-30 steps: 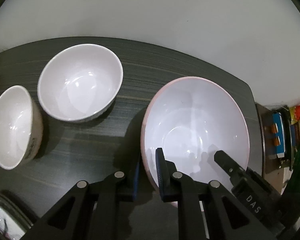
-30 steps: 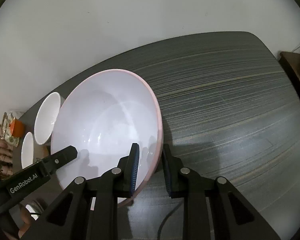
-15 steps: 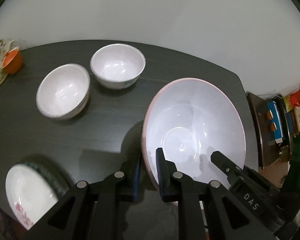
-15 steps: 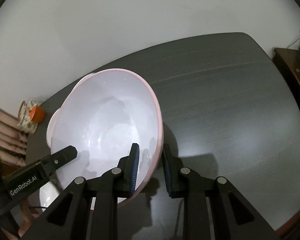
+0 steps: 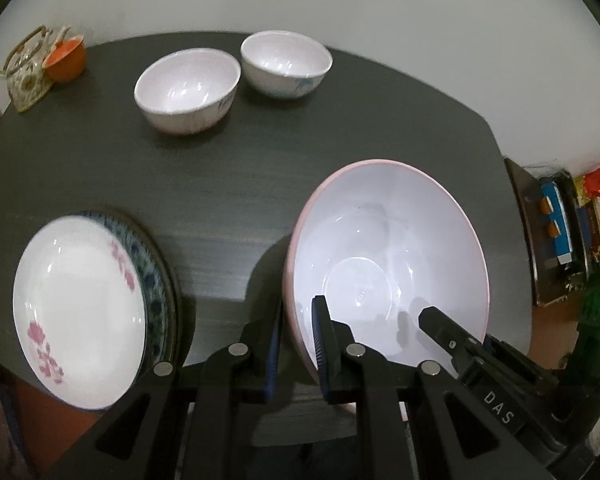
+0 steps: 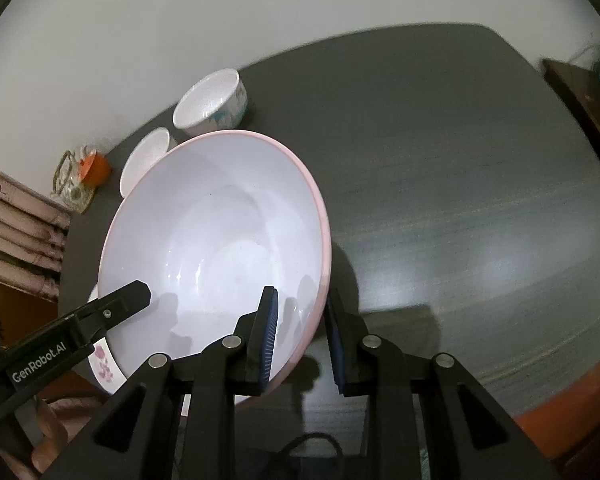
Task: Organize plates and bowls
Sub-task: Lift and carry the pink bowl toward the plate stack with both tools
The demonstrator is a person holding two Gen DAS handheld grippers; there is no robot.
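The pink bowl point(image 5: 388, 256) has risen higher above the table point(image 5: 228, 184). Both the left gripper point(image 5: 296, 344) and right gripper point(image 6: 300, 332) clamp opposite rim walls; it looks stiff, glossy, slippery and breakable.

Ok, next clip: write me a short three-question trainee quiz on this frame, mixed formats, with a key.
1. True or false: the big pink-rimmed bowl is held by one tool only.
2. Multiple choice: how many small white bowls stand at the far side of the dark table? A) one B) two C) four
3. Fill in: beside the big bowl, the floral plate lies on a ____-patterned plate.

Key:
1. False; the left tool and the right tool each clamp its rim.
2. B
3. blue
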